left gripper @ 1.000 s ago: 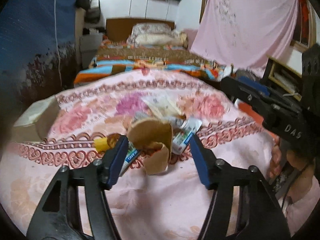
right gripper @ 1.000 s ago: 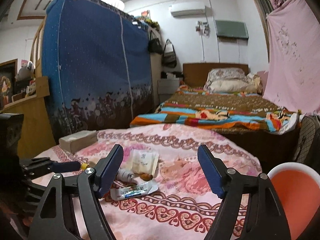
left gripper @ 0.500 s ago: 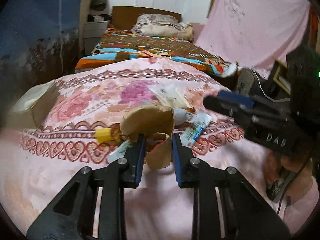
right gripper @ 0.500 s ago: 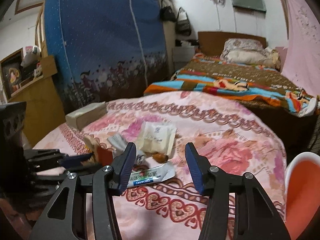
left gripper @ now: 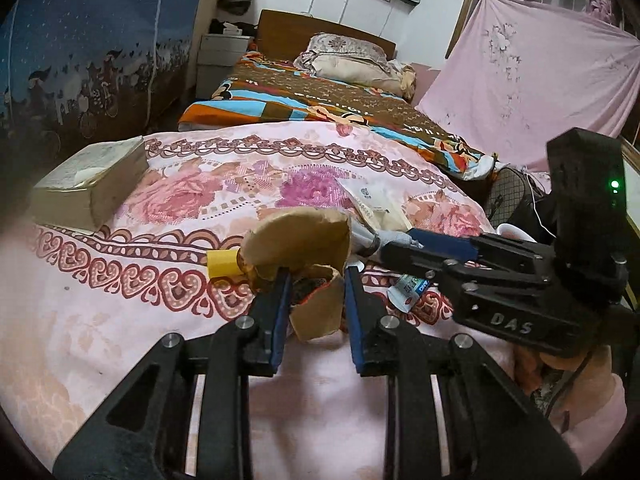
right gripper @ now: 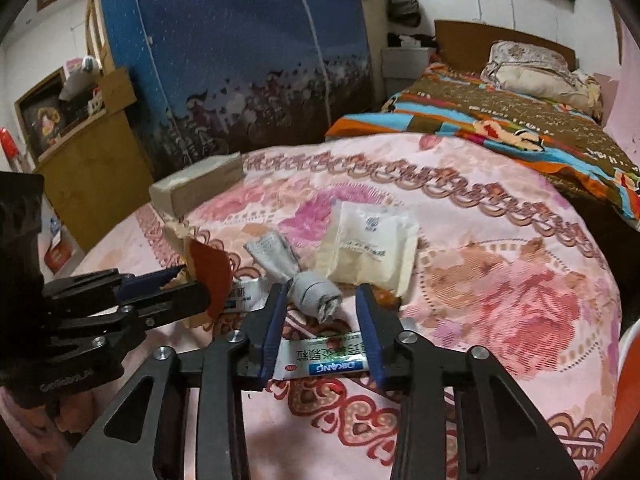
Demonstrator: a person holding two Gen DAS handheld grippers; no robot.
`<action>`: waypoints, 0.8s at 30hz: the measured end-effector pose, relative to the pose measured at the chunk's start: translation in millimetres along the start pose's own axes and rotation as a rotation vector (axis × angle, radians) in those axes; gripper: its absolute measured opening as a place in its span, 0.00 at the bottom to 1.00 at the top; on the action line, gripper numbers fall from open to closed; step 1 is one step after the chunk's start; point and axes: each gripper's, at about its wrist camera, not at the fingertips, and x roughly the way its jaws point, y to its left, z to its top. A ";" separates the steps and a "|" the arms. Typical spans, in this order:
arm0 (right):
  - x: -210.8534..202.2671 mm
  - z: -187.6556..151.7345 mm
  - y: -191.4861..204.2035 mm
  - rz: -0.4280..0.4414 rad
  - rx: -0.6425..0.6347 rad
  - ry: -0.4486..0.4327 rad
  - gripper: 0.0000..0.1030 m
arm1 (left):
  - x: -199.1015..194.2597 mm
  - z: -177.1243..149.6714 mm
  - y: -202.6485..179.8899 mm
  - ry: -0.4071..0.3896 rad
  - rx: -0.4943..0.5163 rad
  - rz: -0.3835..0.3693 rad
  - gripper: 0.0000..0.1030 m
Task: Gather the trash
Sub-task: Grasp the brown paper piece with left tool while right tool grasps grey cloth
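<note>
Across pink bedspread (left gripper: 120, 320), trash uncollected: white pouch (right gripper: 372, 248) ahead of right tongs (right gripper: 322, 312), sachet (right gripper: 324, 362) under them, yellow cap (left gripper: 222, 264) left of left tongs (left gripper: 314, 300). Left tongs narrowed, clenching torn brown bag (left gripper: 304, 248). Right tongs half-open, straddling grey wad (right gripper: 308, 292), not gripping.

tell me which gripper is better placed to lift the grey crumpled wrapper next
Right. The right gripper has its open fingers either side of the grey crumpled wrapper, while the left gripper is shut on the brown paper bag.
</note>
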 end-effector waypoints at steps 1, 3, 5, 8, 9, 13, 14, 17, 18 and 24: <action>3.0 0.0 0.9 0.001 -0.004 0.013 0.27 | -0.4 -0.2 0.3 0.000 0.000 0.001 0.10; 4.1 -0.3 1.8 -0.003 -0.010 0.018 0.21 | -0.1 -0.1 0.4 -0.002 -0.001 0.000 0.10; 3.1 0.2 2.1 -0.001 -0.011 0.010 0.20 | -0.1 -0.1 0.6 -0.004 -0.001 0.001 0.10; -0.6 -0.5 2.6 -0.005 -0.013 -0.006 0.18 | -0.9 -0.3 0.8 -0.007 0.001 0.004 0.10; -3.8 -0.8 2.9 -0.006 -0.015 -0.020 0.17 | -1.7 -0.4 0.9 -0.011 0.002 0.005 0.10; -16.5 -1.9 1.7 -0.015 -0.007 -0.083 0.17 | -8.0 -1.2 0.2 -0.038 0.007 0.007 0.10; -19.2 -1.9 1.5 -0.017 -0.004 -0.099 0.17 | -10.4 -1.7 -0.8 -0.047 0.009 0.008 0.10; -35.2 -4.8 -0.2 -0.030 0.006 -0.179 0.17 | -19.7 -2.5 -6.2 -0.093 0.031 0.013 0.10; -41.4 -6.1 -0.4 -0.036 0.009 -0.211 0.17 | -24.3 -2.6 -9.2 -0.115 0.044 0.020 0.10; -75.8 -14.2 0.9 -0.089 0.013 -0.399 0.17 | -55.1 -1.5 -31.4 -0.290 0.116 0.023 0.10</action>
